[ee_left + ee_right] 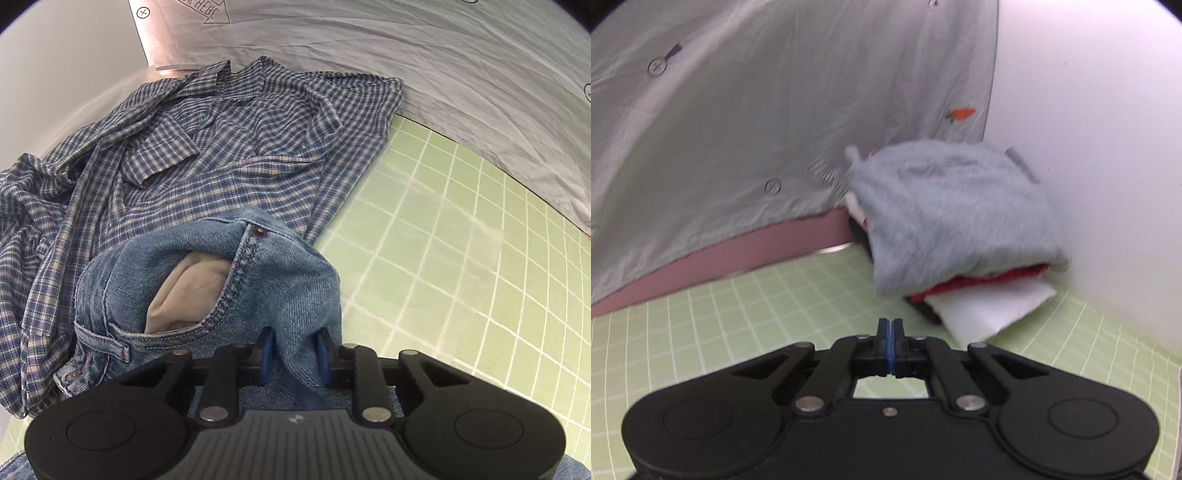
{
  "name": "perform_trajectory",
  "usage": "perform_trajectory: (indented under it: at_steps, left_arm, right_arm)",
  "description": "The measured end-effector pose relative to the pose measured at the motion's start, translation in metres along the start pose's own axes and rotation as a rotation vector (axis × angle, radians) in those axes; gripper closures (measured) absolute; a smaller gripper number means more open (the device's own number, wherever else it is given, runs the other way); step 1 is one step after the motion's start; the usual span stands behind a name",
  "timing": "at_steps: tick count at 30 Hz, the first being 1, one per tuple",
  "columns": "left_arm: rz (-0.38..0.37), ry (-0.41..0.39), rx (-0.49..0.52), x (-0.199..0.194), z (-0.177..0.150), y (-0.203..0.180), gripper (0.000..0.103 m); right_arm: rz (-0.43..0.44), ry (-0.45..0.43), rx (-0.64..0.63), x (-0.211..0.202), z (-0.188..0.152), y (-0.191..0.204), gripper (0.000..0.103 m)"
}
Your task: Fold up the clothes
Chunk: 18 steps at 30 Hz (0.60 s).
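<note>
In the left wrist view my left gripper point(294, 350) is shut on a bunch of blue denim jeans point(288, 280), near the front pocket with its beige lining showing. The jeans hang over a crumpled blue checked shirt point(207, 155) that lies on the green grid mat point(461, 258). In the right wrist view my right gripper point(889, 328) is shut and empty, its blue pads pressed together above the green mat point(720, 325). A stack of folded clothes, with a grey garment point(953, 214) on top of red and white ones, sits ahead and to the right of it.
A grey sheet point(443, 66) hangs along the back of the mat, also in the right wrist view point(757, 129), over a pink edge point(738, 254). A white wall point(1089, 147) stands behind the folded stack.
</note>
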<state>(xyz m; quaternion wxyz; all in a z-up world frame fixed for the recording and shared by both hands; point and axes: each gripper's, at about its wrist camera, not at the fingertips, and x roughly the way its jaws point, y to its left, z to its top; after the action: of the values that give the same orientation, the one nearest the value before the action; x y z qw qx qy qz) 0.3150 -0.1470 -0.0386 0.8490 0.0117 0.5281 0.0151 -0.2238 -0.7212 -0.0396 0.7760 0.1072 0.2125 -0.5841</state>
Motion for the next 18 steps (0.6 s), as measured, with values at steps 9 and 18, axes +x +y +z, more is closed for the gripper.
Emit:
perform_trajectory:
  at_steps: [9, 18]
  left_arm:
    - [0.031, -0.002, 0.011, 0.001, -0.002, -0.003, 0.060]
    - [0.067, 0.011, 0.051, 0.008, -0.005, -0.003, 0.026]
  right_arm:
    - [0.139, 0.245, 0.062, 0.036, -0.019, 0.017, 0.077]
    - [0.074, 0.457, 0.179, 0.029, -0.096, 0.056, 0.042]
